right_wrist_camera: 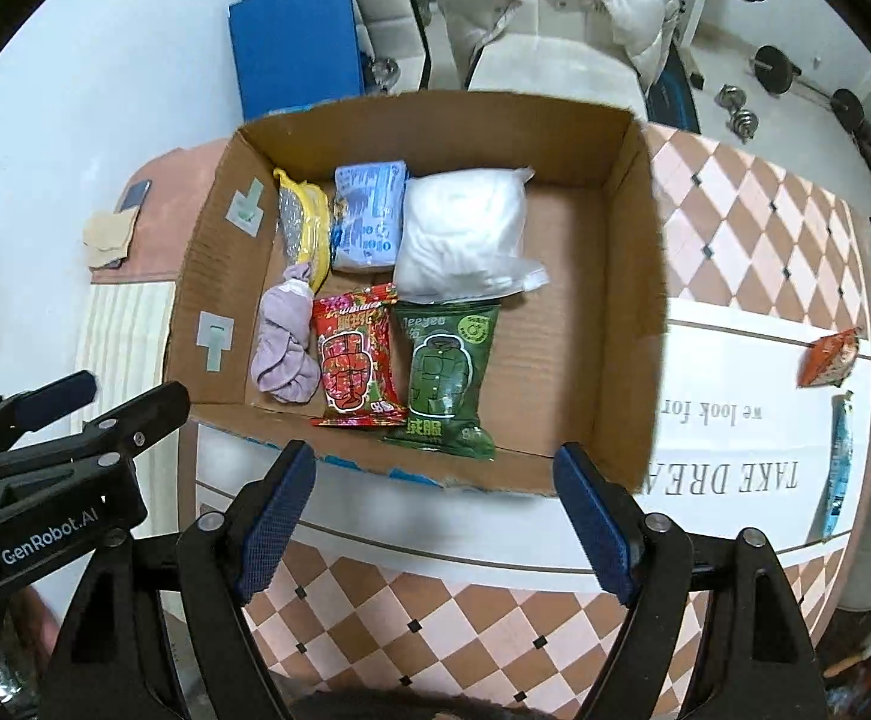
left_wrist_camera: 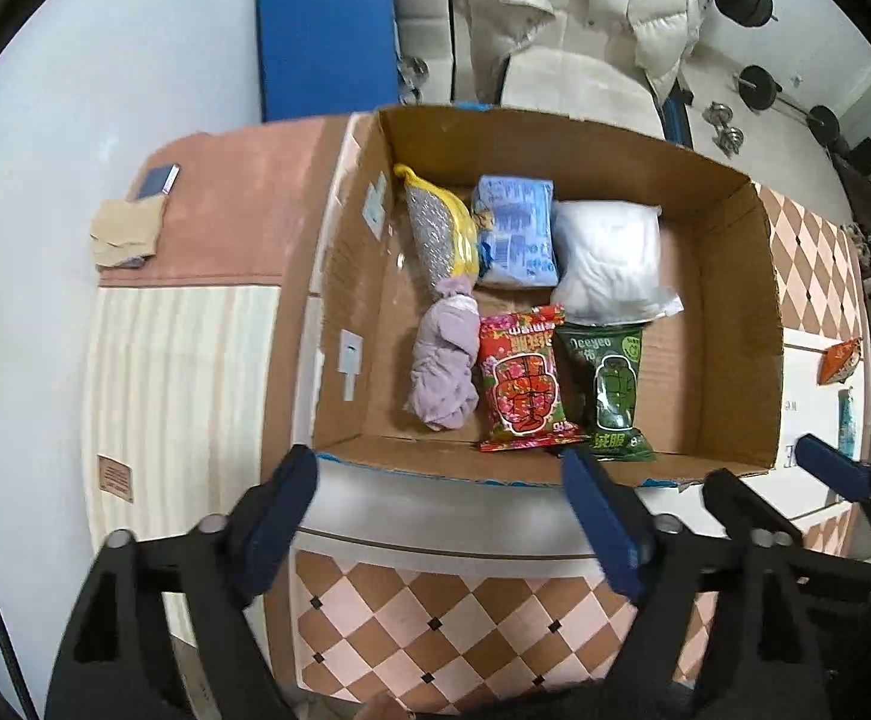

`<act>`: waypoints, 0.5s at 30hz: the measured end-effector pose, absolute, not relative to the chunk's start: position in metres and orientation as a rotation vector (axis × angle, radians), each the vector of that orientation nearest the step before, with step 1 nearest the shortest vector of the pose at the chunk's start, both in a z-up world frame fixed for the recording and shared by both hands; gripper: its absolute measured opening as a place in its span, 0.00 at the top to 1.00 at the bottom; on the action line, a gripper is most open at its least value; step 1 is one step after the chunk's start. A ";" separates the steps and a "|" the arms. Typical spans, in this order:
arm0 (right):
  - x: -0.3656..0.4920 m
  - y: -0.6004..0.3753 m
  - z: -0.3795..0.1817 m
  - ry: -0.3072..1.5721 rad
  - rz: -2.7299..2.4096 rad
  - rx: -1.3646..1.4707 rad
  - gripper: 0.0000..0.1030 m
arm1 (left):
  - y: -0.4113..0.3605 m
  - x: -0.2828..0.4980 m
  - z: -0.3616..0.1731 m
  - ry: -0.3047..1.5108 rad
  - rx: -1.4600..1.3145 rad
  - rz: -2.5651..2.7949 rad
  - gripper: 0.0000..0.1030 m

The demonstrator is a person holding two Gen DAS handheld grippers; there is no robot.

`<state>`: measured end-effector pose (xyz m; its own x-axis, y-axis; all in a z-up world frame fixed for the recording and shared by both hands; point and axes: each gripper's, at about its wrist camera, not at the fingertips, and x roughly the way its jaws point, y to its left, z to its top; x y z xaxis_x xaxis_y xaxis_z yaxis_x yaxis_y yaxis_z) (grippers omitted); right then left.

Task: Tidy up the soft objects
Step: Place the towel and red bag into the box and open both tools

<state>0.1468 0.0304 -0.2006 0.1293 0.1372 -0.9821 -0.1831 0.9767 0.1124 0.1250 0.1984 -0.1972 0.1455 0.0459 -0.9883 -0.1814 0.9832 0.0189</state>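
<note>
box [right_wrist_camera: 633, 276]: six soft packs along left side | left gripper [left_wrist_camera: 441, 516] and right gripper [right_wrist_camera: 435, 507] both spread, empty | orange pack [right_wrist_camera: 828, 357] at table's right edge: light, crinkly, slippery; pinch mid-body

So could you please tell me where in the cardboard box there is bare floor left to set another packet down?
The free strip of the box runs along its right wall, beside the white bag and green packet. The left half is crowded: the red packet, purple cloth, blue packet and yellow pouch sit packed together.
</note>
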 end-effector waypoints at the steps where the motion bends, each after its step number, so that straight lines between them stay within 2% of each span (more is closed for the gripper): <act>1: 0.144 0.028 -0.196 1.413 0.237 -0.038 0.13 | 0.199 0.123 -0.196 1.413 -0.119 0.170 0.11; 4: 0.140 0.019 -0.188 1.392 0.247 -0.024 0.00 | 0.200 0.118 -0.191 1.399 -0.145 0.179 0.07; 10: 0.136 -0.001 -0.179 1.377 0.273 0.040 0.00 | 0.184 0.115 -0.177 1.370 -0.130 0.190 0.07; 15: 0.133 -0.046 -0.167 1.352 0.253 0.120 0.00 | 0.131 0.130 -0.155 1.322 0.006 0.156 0.07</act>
<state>0.1326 -0.0463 -0.1670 0.1955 0.2486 -0.9487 -0.1107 0.9667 0.2305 0.1297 0.1313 -0.1553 0.2375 0.1173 -0.9643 -0.1109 0.9895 0.0930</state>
